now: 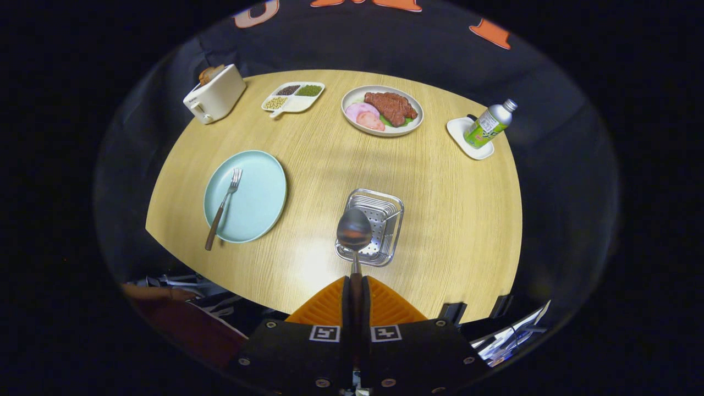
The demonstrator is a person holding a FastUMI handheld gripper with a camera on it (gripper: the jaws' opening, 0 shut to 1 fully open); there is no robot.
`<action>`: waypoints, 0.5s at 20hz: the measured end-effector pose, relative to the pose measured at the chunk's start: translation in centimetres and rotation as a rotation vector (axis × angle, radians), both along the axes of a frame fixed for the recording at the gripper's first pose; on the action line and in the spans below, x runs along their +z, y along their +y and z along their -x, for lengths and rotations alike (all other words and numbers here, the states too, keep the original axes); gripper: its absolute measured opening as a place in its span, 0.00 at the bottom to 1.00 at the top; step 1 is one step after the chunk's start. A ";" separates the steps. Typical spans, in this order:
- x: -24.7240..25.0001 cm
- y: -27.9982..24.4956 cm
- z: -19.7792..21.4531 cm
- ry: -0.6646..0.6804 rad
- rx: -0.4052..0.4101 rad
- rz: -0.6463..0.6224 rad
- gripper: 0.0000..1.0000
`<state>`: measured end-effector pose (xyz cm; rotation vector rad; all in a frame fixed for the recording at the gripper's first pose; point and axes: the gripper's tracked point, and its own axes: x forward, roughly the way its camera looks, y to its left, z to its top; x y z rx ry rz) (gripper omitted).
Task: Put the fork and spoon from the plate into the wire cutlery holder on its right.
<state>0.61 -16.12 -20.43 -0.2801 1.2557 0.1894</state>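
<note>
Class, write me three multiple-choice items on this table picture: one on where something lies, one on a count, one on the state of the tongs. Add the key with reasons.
1. Where does the fork lie?
A. In the wire cutlery holder
B. On the light blue plate
C. Beside the toaster

2. How many compartments does the white divided dish have?
A. Three
B. Five
C. One

3. What are the tongs doing?
A. Open above the fork
B. Shut on the bottle
C. Shut on the spoon's handle

Key: 1 B, the fork rests on the light blue plate, handle past the rim. 2 A, three fillings sit in three sections. 3 C, both fingers press the handle of the spoon, its bowl over the wire cutlery holder.
</note>
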 end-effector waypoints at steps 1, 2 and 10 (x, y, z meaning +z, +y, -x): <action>-0.4 -0.2 -0.4 0.018 0.001 0.010 0.06; -0.9 -0.2 -0.7 0.042 0.008 0.021 0.06; -3.0 -0.3 -2.8 0.144 0.080 0.065 0.06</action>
